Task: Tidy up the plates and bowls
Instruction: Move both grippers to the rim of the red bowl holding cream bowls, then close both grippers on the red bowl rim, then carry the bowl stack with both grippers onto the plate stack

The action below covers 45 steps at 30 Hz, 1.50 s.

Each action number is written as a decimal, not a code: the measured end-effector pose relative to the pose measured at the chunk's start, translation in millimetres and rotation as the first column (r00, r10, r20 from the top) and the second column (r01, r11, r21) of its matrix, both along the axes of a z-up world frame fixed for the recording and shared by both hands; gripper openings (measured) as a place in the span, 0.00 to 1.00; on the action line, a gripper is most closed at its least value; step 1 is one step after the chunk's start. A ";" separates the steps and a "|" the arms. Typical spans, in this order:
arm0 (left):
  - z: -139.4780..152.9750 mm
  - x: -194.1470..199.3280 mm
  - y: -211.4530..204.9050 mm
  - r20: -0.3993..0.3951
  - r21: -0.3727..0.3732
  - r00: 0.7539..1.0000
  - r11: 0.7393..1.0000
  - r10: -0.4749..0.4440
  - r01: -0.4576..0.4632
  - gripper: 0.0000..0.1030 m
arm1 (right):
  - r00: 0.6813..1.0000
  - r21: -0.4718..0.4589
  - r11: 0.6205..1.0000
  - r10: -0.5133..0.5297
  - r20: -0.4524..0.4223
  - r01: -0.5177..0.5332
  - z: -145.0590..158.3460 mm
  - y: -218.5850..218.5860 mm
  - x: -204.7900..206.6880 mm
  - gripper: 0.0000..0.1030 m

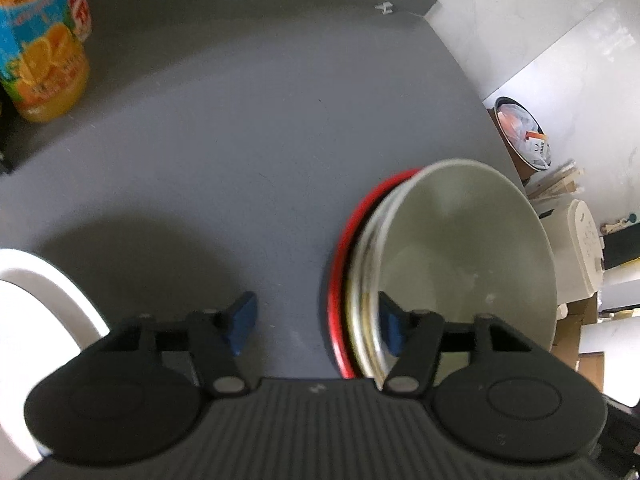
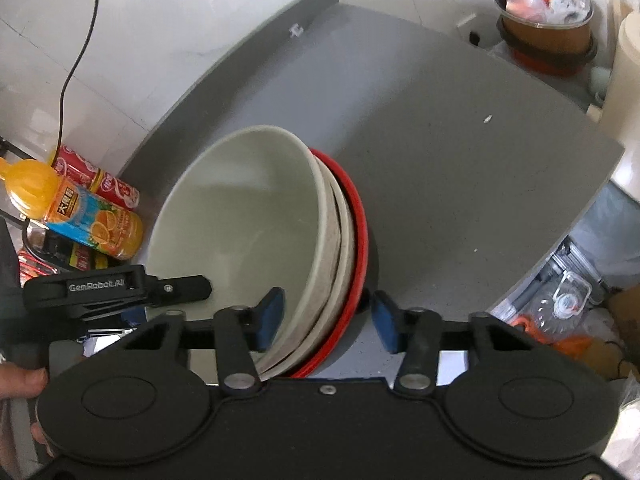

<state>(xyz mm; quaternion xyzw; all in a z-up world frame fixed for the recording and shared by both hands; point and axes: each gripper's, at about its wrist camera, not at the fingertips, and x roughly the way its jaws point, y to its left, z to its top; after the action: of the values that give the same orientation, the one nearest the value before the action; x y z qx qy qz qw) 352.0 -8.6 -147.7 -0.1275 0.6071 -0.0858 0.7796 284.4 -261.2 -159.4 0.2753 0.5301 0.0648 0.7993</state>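
While the stack of dishes sits on the grey counter [image 2: 460,168], both grippers crowd in on it from opposite sides. Nearest in the right wrist view, the right gripper [image 2: 328,318] has its jaws partly open and straddling the stack's near rims: the left pad is inside the pale green bowl [image 2: 240,216], the right pad outside the red plate [image 2: 358,216], and I cannot tell whether either pad presses on a rim. A speckled beige bowl [image 2: 338,232] is nested between bowl and plate. In the left wrist view the left gripper [image 1: 316,322] is also partly open, its right pad at the rims of the stack, its left pad over bare counter, nothing clamped. A white dish [image 1: 48,300] shows at the lower left edge there. Farther off, toward the counter's left edge, stand an orange juice bottle [image 2: 80,216] and a red can [image 2: 100,180]. Beyond the far right corner, off the counter, a bin [image 2: 546,20] full of rubbish stands.
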 end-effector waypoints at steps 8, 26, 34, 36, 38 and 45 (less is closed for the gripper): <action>-4.7 2.3 -9.1 -0.028 -0.028 1.000 1.000 0.000 0.000 0.25 | 0.999 -0.035 0.999 0.039 0.013 -0.039 0.8 2.1 3.1 0.41; 26.7 -17.9 15.7 0.086 -0.021 0.996 1.000 0.019 -0.017 0.26 | 0.988 -0.072 0.993 0.101 0.117 -0.093 27.9 28.4 -2.9 0.39; 42.5 -41.1 64.3 0.111 -0.017 0.988 0.994 0.109 -0.108 0.26 | 0.970 -0.068 0.981 0.189 0.154 -0.180 41.1 69.6 -2.4 0.39; 46.9 -47.4 76.1 0.117 -0.019 0.984 0.991 0.133 -0.131 0.26 | 0.965 -0.065 0.978 0.206 0.163 -0.198 44.9 80.0 -3.2 0.39; 50.8 -53.2 87.7 0.123 -0.022 0.981 0.988 0.152 -0.150 0.26 | 0.959 -0.062 0.975 0.223 0.177 -0.215 48.8 90.3 -3.8 0.39; 61.9 -75.8 127.1 0.136 -0.036 0.968 0.977 0.213 -0.210 0.26 | 0.936 -0.071 0.960 0.281 0.212 -0.272 61.1 122.2 -6.8 0.39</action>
<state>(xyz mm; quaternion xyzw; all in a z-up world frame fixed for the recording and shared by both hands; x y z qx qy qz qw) 276.2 118.5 -85.9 -0.1934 0.5332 -0.0175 0.8234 277.6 -139.0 -98.3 0.1730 0.4731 0.1957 0.8414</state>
